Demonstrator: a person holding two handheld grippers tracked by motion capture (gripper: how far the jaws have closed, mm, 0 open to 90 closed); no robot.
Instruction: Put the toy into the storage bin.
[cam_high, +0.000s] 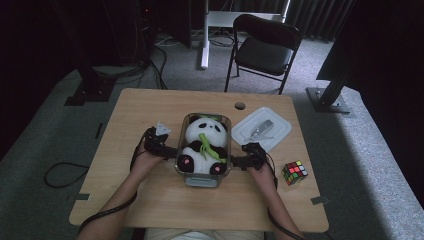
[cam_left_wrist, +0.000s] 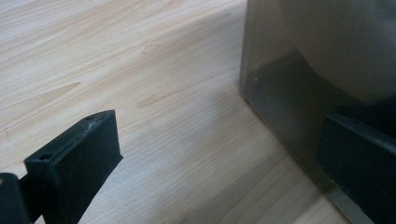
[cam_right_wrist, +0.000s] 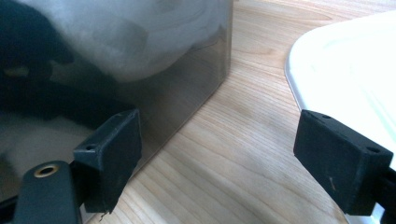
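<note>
As boxed, panda (cam_high: 204, 145) head-away, lengthwise

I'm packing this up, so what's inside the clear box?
A plush panda sits in the box, holding something green, and reaches above the rim. The box floor under it is covered, so anything beneath can't be seen.

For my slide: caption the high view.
Two open hand-held grippers flank a clear container holding a panda plush.

Dim room, grey carpet.
A black folding chair (cam_high: 265, 47) is set beyond the wooden table (cam_high: 150, 107); dark curtains (cam_high: 320, 17) are hung behind.
</note>
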